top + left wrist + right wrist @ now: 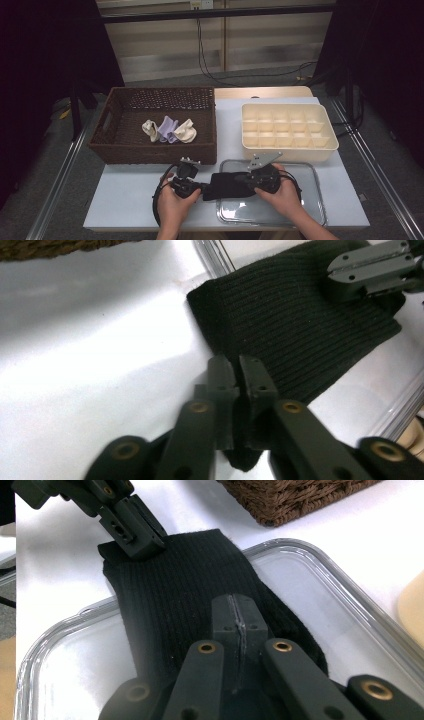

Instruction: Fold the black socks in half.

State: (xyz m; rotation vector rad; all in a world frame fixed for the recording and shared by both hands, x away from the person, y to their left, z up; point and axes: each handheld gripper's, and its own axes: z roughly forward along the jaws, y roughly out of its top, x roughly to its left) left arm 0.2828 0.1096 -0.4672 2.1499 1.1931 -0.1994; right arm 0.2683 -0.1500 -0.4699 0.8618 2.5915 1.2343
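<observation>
The black sock [227,185] is lying across the clear tray's [310,172] left rim on the white desk [125,190]. The left gripper [236,371] and right gripper [235,611] are each clenching an end; the high view is adding the wicker basket [155,150].

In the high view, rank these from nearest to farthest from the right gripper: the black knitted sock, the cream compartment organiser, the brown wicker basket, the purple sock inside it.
1. Black knitted sock: clamped in the right gripper, over the clear tray's left edge.
2. Cream compartment organiser: just beyond, slightly right.
3. Brown wicker basket: beyond and left; its near right corner rivals the organiser, so these two are close.
4. Purple sock: deeper inside the basket.
</observation>
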